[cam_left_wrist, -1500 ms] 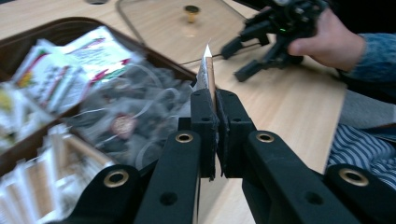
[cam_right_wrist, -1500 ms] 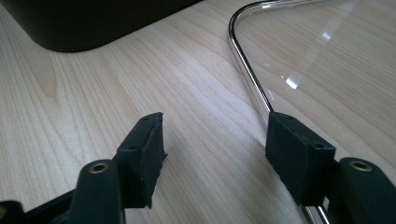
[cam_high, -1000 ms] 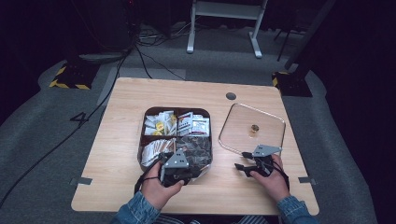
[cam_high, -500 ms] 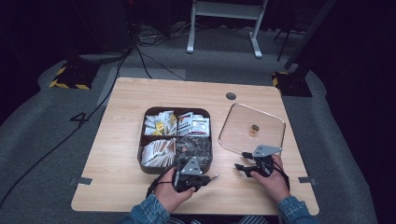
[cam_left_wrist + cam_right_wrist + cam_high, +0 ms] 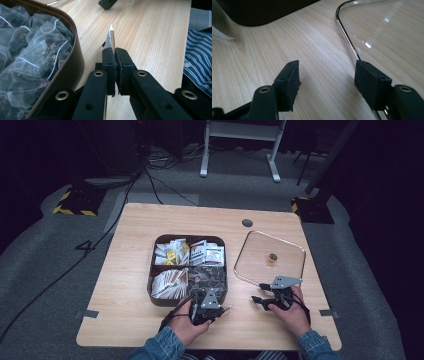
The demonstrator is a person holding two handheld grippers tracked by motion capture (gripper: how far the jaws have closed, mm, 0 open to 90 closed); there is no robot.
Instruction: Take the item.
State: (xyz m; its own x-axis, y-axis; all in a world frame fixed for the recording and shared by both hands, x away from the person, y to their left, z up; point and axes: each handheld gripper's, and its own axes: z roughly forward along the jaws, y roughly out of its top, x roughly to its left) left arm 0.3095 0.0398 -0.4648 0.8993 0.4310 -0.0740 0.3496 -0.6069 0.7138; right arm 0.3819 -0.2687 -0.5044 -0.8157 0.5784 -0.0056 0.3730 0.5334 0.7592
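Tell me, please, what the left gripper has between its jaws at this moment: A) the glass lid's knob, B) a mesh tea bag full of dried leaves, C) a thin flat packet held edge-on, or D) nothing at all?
C: in the left gripper view, the left gripper has its jaws shut on a thin flat packet, whose pointed corner sticks up above the jaw tips over the wooden table, beside the brown tray.

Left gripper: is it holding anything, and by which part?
Yes. The left gripper is shut on a thin flat packet, pinched edge-on at its lower end; its pointed upper end sticks out above the jaws.
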